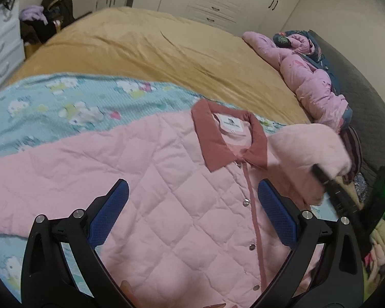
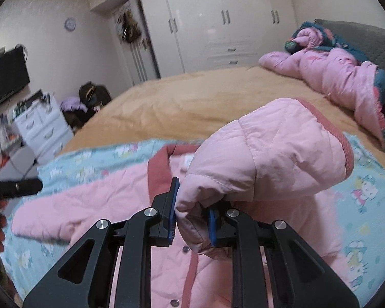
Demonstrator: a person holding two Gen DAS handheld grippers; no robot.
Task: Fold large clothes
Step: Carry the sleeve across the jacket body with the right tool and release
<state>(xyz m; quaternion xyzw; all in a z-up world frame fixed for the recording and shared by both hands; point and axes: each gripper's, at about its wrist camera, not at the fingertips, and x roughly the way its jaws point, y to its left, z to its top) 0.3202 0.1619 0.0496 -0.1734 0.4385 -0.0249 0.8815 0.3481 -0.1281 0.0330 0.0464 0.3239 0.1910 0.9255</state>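
A pink quilted jacket with a dark pink collar lies front up on a blue cartoon-print sheet on the bed. My left gripper is open, hovering just above the jacket's chest near the snap placket. My right gripper is shut on the jacket's sleeve, holding it lifted and bunched above the jacket body. The lifted sleeve and the right gripper's dark body show at the right of the left wrist view.
A tan blanket covers the bed. A pink puffy coat lies by the grey headboard. White drawers, a dark bag and white wardrobes stand beyond the bed.
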